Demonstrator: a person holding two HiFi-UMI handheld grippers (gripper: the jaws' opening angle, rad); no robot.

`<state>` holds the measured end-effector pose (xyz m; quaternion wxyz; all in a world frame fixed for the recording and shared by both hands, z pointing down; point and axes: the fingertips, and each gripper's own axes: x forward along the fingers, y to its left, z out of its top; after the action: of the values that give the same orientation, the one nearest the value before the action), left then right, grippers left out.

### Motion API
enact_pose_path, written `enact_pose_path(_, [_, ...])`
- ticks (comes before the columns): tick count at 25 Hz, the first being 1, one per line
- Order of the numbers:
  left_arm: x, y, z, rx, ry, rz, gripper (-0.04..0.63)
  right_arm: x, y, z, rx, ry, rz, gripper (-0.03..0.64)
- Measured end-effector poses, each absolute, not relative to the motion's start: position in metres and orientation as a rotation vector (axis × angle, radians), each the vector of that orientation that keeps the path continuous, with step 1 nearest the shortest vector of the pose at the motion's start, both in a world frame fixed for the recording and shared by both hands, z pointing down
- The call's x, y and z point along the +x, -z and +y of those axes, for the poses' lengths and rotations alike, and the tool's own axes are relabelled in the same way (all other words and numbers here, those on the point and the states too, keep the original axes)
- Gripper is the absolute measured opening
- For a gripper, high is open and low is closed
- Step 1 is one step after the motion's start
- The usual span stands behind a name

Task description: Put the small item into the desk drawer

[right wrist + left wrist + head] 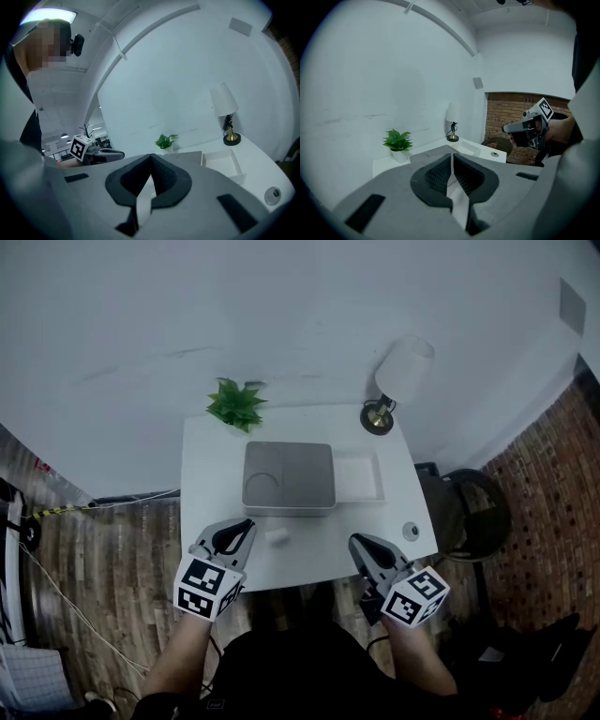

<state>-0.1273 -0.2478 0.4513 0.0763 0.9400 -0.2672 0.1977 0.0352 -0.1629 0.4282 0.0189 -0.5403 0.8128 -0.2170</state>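
White desk (211,486) hard up against the wall, and here's the layout. Back left corner: a small potted plant (235,405), leafy and green. Back right corner: a lamp (380,416) with a brass base and a white shade. Dead centre sits a flat grey box (289,476) with a round recess in its top, and right against its right side is an open-topped white drawer (357,476). Near the front edge, just ahead of the grey box, one small white item (277,535) lies alone on the bare top. Toward the front right corner, a round grey cable port (411,531) is set into the surface.
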Motion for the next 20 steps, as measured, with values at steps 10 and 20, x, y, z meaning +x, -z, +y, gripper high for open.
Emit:
enact_pose_path(10, [-0.08, -0.468, -0.259, 2.624, -0.713, -1.023, 0.025, 0.104, -0.432, -0.2, -1.418, 0.722, 2.65, -0.002])
enact_pose_path(20, [-0.072, -0.527, -0.247, 2.564, -0.896, -0.873, 0.063, 0.104, -0.459, -0.2, -1.445, 0.827, 2.65, -0.002])
